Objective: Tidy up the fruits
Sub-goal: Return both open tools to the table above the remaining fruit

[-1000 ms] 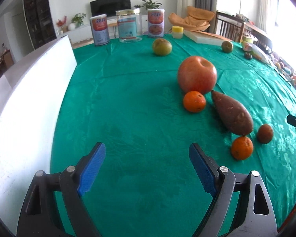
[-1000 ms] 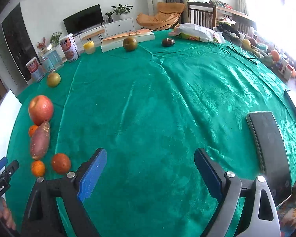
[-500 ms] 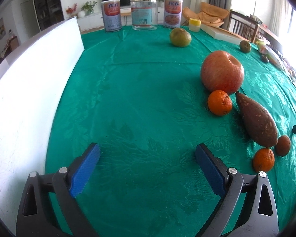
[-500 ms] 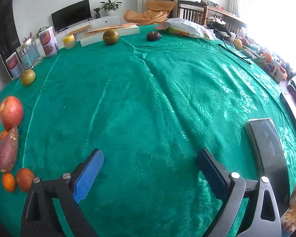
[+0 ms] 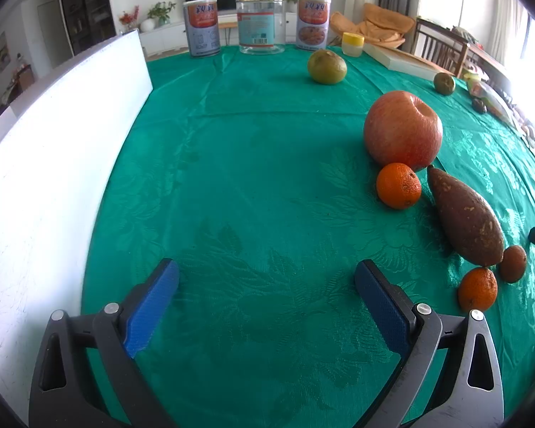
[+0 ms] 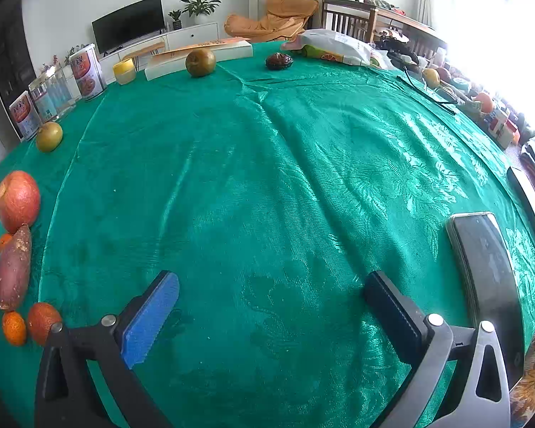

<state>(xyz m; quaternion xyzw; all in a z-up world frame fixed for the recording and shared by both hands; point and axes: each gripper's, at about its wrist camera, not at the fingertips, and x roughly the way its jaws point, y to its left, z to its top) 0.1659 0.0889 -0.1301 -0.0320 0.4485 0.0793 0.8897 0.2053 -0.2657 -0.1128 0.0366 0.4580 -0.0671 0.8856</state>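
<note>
Left gripper (image 5: 267, 281): jaws spread wide, nothing between them, low over bare green tablecloth (image 5: 253, 164). Right gripper (image 6: 271, 285): likewise wide and empty, over cloth with no fruit close by. Probably readied for a first pick, neither one yet lined up on a target.

Outward from the left gripper, toward two o'clock: a small orange (image 5: 398, 185) touching or just beside a big red apple (image 5: 403, 130) behind it. Toward three o'clock: a sweet potato (image 5: 465, 217) lying lengthwise, its tip near the apple, with two more small oranges (image 5: 478, 289) at its near end. Clustered close, so likely a gathered group. Farther off at twelve to one o'clock, a green fruit (image 5: 326, 67) standing alone. At nine o'clock, a white board (image 5: 50, 142) along the table's edge.

From the right gripper, at three o'clock, a dark phone (image 6: 487, 267) lying flat. Far at eleven to twelve o'clock, a brownish fruit (image 6: 200, 62) and a dark wrinkled fruit (image 6: 279, 61), well apart from the cluster — likely strays to bring in.
</note>
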